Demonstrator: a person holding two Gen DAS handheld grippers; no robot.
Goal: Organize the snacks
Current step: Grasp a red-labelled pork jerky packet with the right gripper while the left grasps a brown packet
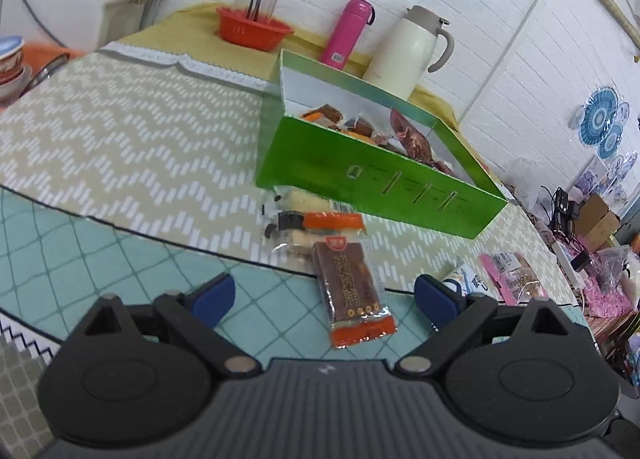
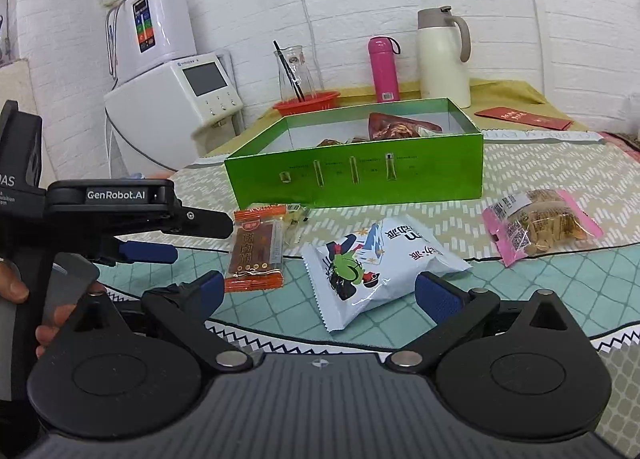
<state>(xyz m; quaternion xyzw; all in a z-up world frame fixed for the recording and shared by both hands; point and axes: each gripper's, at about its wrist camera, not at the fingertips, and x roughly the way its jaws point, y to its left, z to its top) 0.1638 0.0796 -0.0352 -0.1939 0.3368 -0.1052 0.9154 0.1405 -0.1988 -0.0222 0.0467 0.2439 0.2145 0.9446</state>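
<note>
on the surface before the green box (image 2: 356, 175), loose snacks await boxing: your left gripper (image 1: 324, 297), jaws spread, straddles the brown-orange bar (image 1: 352, 291) for pickup; your right gripper (image 2: 320, 291), jaws likewise spread, frames the white chip bag (image 2: 372, 263).

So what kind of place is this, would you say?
Most likely a home kitchen or dining corner: a cloth-covered table against a white brick wall, a cream thermos jug and pink flask on it, and a countertop water dispenser beside it.
</note>
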